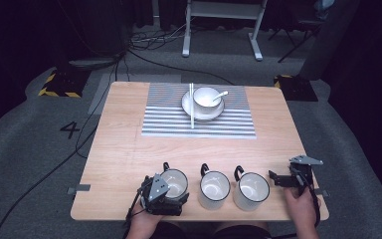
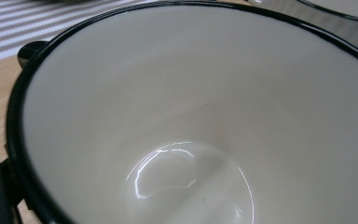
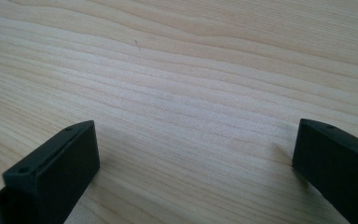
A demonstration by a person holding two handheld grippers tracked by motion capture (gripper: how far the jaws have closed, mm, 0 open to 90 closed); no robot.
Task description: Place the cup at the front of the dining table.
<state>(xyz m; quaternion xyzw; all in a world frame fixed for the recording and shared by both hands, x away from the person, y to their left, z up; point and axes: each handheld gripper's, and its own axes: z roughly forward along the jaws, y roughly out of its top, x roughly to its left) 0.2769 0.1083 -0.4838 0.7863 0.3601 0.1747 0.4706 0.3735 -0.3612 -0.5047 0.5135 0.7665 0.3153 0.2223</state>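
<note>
Left gripper (image 1: 165, 195): it sits right at the near wall of the left mug. I cannot tell if its jaws pinch the wall or just touch it.
Left mug (image 1: 173, 182): it stands upright at the near edge of the table, first in a row of three. Its black handle points away from the person. In the left gripper view its white inside (image 2: 200, 116) is very close, with a black rim around it.
Nearer hand: the left hand is on this mug. The right one is far off.
Right gripper (image 1: 291, 179): it rests on the bare wood past the right mug, jaws spread wide with nothing between them.
Other mugs: the middle mug (image 1: 214, 189) and the right mug (image 1: 251, 190) stand just beside each other, both empty.
Further out: a white bowl (image 1: 206, 97) with a spoon (image 1: 220, 94) sits on a plate on the striped mat (image 1: 169, 122). Chopsticks (image 1: 191, 105) lie across the plate's left edge.
Table (image 1: 119, 149): light wood, flat.
Room: grey floor, dark walls, cables.
</note>
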